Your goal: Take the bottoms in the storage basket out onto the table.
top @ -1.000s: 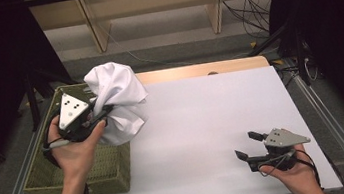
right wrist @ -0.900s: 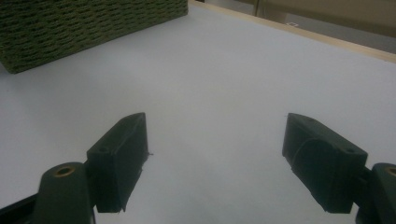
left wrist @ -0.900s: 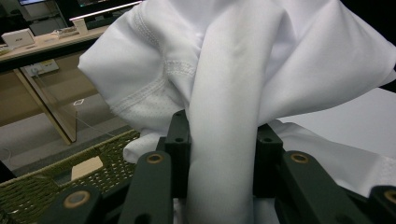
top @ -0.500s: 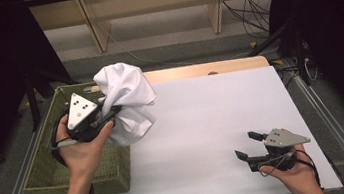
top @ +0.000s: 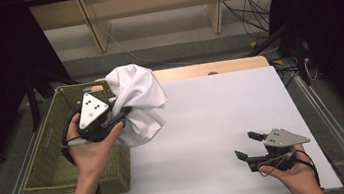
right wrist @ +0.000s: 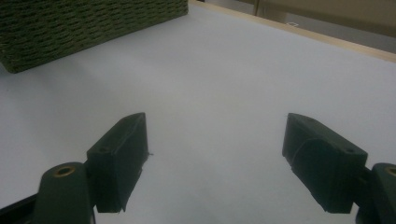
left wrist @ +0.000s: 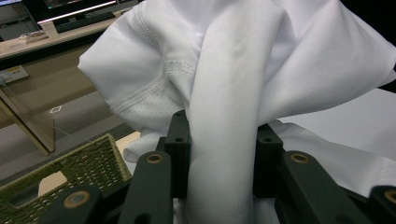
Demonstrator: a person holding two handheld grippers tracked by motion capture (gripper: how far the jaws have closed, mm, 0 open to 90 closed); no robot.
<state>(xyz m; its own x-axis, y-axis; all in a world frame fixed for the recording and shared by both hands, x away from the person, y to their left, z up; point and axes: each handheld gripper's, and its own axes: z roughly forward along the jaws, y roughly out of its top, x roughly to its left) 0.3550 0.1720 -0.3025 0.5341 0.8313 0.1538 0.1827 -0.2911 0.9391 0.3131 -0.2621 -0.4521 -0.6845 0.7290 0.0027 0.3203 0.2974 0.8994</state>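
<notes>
Clamping a bunched fold of white cloth [top: 136,101], the left gripper [top: 121,115] holds the bundle in the air at the left side of the table [top: 223,120], just over the right rim of the green basket [top: 47,164]. In the left gripper view the two black jaws press on a thick vertical roll of the cloth [left wrist: 233,93] from either side, and the rest of the fabric billows above and around them (a stitched hem shows on the left of the bundle). The lower part of the cloth hangs down towards the white tabletop beside the basket; whether it touches the surface cannot be told. The basket [left wrist: 70,172] is woven, sits at the left edge of the table, and its near right corner lies under the person's left hand [top: 91,148].

The right gripper [top: 249,146] rests low at the near right of the table, well apart from the cloth, its jaws spread wide with nothing between them. In the right gripper view the two jaws stand far apart over bare white table [right wrist: 224,93], with the basket [right wrist: 88,23] at the far left. The right hand [top: 291,174] grips it from the near edge.
</notes>
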